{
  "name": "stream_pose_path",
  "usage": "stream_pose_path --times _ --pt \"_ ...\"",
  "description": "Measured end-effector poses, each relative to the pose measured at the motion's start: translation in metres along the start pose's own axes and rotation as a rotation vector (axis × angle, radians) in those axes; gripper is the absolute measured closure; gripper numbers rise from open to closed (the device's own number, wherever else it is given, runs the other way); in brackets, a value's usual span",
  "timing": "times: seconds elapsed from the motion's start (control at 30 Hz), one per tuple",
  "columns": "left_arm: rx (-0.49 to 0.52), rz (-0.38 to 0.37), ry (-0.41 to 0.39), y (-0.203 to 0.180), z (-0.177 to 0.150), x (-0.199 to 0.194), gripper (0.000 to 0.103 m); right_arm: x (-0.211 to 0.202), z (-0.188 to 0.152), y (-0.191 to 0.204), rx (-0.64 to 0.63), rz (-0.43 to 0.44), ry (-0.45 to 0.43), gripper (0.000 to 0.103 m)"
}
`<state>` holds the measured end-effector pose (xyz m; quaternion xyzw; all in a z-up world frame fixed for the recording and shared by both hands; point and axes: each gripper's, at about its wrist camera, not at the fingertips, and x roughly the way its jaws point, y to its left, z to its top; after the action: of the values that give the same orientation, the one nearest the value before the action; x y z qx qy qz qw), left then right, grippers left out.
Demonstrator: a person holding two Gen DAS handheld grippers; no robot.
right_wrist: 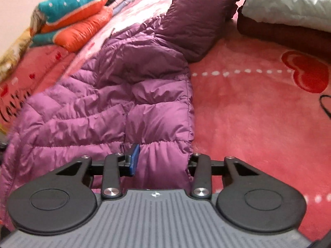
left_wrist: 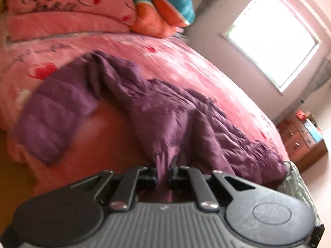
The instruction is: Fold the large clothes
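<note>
A: Where's the purple puffer jacket (right_wrist: 107,103) sitting?

B: Sprawling across the pink bed (right_wrist: 258,113). Left hand-held gripper (left_wrist: 162,177) is pinching its fabric tight; right hand-held gripper (right_wrist: 161,161) is straddling the hem, partly open.

A: Clutter?

B: Folded blankets (right_wrist: 72,18) are piling up near the head end, a pale jacket (right_wrist: 289,2) crowding the corner.

Purple quilted jacket (right_wrist: 115,95), pink heart-print bedspread (right_wrist: 258,124)

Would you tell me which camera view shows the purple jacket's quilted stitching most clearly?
The right wrist view: the purple jacket lies close and sharp, its puffy quilted panels and gathered hem plain to see. The left wrist view shows the jacket blurred and stretched across the pink bed, with faint stitching visible only on one sleeve.
</note>
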<state>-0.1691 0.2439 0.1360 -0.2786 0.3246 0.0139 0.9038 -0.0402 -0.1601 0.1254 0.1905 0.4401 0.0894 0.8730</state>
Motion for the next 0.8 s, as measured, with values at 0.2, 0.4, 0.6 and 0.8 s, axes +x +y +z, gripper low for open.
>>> stream_pose_path --times 0.2,0.4,0.6,0.8 --pt "0.021 0.124 0.032 0.023 -0.003 -0.010 0.097 0.010 0.001 0.016 -0.130 -0.175 0.022 0.057" --pt "0.002 0.187 0.064 0.034 0.002 -0.011 0.092 0.015 0.002 0.021 -0.118 -0.220 0.022 0.035" --pt "0.073 0.212 -0.050 0.014 0.015 -0.045 0.066 -0.022 0.006 0.015 -0.039 -0.206 -0.119 0.013" --pt "0.167 0.070 -0.068 -0.021 0.015 -0.022 0.064 -0.037 0.012 0.037 -0.113 -0.077 -0.304 0.009"
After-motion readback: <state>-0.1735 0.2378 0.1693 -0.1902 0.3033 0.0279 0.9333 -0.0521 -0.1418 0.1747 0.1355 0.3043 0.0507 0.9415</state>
